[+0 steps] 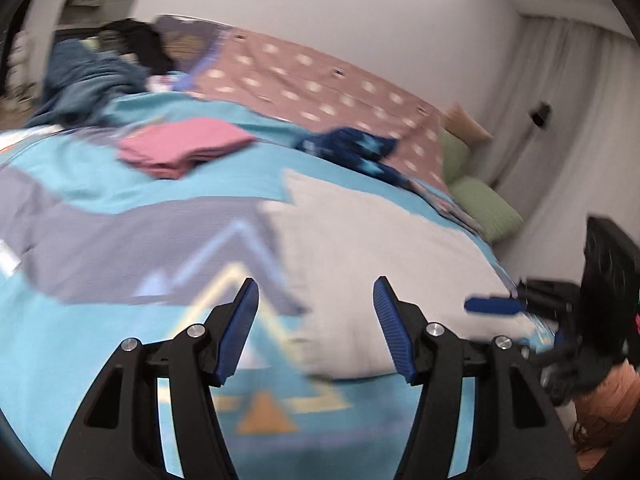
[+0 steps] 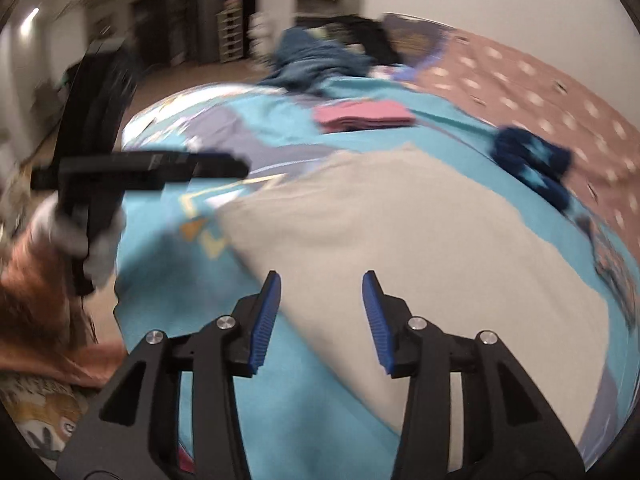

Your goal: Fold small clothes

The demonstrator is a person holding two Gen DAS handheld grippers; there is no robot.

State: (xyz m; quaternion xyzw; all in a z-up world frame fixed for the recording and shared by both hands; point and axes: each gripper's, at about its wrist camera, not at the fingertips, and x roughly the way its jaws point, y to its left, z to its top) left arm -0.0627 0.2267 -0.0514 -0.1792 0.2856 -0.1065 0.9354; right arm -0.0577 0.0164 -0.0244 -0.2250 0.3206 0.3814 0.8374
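Both grippers angled down, empty.

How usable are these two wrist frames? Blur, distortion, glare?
Left wrist: heavy motion blur across the bed; the pink folded cloth and dark blue garment are smeared, while its own fingers stay sharp. Fisheye bends the wall, and a ceiling light blows out at the top. Right wrist: same smear, the other gripper at left is streaked, its own fingers crisp, corners vignetted.

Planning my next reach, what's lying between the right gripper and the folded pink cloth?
In the right wrist view, a flat beige garment lies between the right gripper and the folded pink cloth, then bare blue bedspread.
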